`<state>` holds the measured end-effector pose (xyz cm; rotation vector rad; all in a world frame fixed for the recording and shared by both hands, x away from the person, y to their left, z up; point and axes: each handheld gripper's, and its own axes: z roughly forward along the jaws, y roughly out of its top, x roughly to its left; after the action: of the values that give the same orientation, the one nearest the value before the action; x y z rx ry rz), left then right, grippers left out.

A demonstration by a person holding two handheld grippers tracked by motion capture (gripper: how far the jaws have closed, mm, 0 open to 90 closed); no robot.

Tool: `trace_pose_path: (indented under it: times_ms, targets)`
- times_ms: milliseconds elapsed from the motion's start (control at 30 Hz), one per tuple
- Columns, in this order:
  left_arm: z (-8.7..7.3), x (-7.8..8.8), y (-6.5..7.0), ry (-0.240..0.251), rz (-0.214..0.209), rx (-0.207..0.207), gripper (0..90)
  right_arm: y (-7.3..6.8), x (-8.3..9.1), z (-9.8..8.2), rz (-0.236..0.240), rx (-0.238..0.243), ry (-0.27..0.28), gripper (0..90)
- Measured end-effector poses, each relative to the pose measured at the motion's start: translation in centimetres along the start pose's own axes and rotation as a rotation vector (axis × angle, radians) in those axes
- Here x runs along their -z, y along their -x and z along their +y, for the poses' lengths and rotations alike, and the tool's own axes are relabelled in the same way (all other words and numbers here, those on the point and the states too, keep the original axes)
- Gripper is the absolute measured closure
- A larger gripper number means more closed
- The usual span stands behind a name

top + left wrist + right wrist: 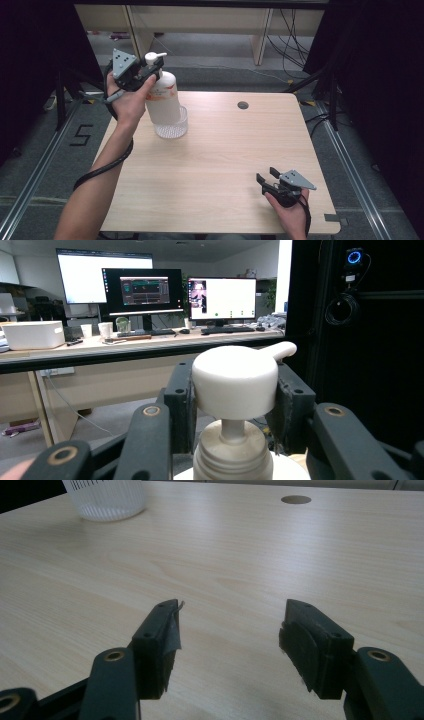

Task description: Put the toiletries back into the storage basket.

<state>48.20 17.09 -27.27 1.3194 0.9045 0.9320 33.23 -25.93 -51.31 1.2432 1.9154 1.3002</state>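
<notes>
High view: one pump bottle (163, 95) stands in one clear cup (172, 126) at the table's (220, 165) far left. Left gripper (150, 67) clamps its pump head; right gripper (266, 178), jaws apart and empty, rests near the table's right corner.

Bottle (164, 97) in clear cup (172, 128) blocks far-left corner; remaining surface (220, 165) open, cable hole (243, 105) flush.

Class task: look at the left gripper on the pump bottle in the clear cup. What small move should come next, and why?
Probably a short straight lift. The left gripper has its fingers closed on the pump head, and the bottle stands in the clear cup. The right gripper rests open, far off.
</notes>
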Motion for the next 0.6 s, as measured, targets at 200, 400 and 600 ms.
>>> trace_pose_path:
  times_ms: [200,400,600]
  targets:
    - [-0.1,-0.5,-0.2,-0.004,0.0,0.001,59.0,0.0,0.0,0.0,0.0,0.001,0.003,40.8]
    - [-0.2,-1.0,-0.4,-0.008,0.005,0.009,59.0,0.0,0.0,0.0,0.0,0.002,0.004,40.8]
    - [-0.3,-1.7,-0.4,-0.013,0.011,0.001,58.9,0.0,0.0,0.0,-0.001,0.002,0.004,40.8]
